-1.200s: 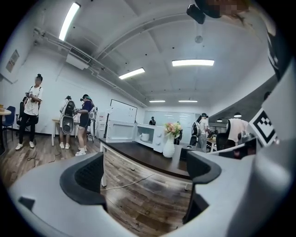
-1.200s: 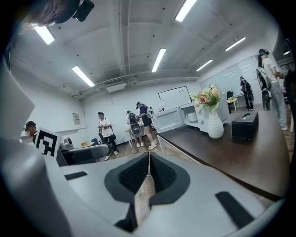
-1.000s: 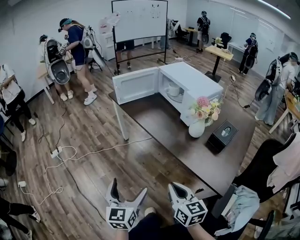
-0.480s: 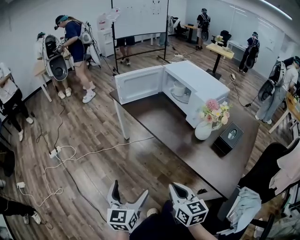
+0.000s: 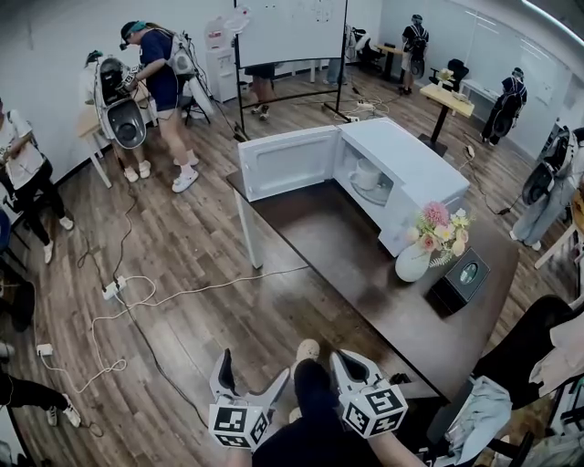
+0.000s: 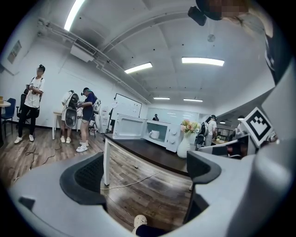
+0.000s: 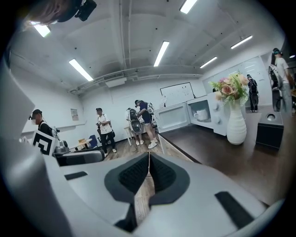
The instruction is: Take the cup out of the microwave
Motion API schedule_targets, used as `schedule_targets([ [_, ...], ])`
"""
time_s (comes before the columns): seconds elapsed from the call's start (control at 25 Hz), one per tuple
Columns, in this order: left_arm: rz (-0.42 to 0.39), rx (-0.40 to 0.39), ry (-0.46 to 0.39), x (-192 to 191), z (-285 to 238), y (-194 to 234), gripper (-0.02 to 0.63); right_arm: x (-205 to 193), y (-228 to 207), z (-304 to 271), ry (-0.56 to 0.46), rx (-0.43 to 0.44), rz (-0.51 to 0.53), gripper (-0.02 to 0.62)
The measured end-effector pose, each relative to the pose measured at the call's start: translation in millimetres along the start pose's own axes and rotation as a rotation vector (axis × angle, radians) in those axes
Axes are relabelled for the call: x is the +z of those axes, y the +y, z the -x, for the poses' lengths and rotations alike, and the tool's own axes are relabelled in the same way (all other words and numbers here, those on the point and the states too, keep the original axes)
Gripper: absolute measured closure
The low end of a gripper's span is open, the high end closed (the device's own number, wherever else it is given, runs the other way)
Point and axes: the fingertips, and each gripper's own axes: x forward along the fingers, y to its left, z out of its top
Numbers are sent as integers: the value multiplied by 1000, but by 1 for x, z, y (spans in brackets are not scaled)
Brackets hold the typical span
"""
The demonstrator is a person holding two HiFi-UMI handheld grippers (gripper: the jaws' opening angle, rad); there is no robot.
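Head view: the white cup sits inside the open microwave at the far end of the bench, well apart from me. My left hand-held gripper gapes wide, empty. My right hand-held gripper is closed on nothing.

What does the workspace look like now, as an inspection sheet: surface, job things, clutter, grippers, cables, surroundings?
Surface: dark table, bare before the microwave.
Job's things: microwave with door open; white cup inside, untouched.
Clutter: vase of flowers and black box beside the microwave.
Grippers: left gripper open, empty; right gripper shut, empty; both short of the table.
Cables: white cable and power strip on the floor.
Surroundings: several people standing; whiteboard behind.
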Motion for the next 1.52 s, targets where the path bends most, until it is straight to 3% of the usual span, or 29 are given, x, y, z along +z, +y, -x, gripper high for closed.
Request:
schedule_targets([
  [0.52, -21, -11, -7, 34, -119, 29, 69, 53, -59, -95, -16, -19, 87, 600],
  [0.92, -90, -60, 16, 75, -234, 48, 69, 106, -125, -188, -4, -56, 76, 600],
  [1.12, -118, -76, 23, 84, -288, 59, 69, 113, -158, -224, 11, -85, 41, 600],
  [1.52, -183, -204, 68, 85, -375, 52, 69, 122, -211, -270, 26, -158, -23, 600],
])
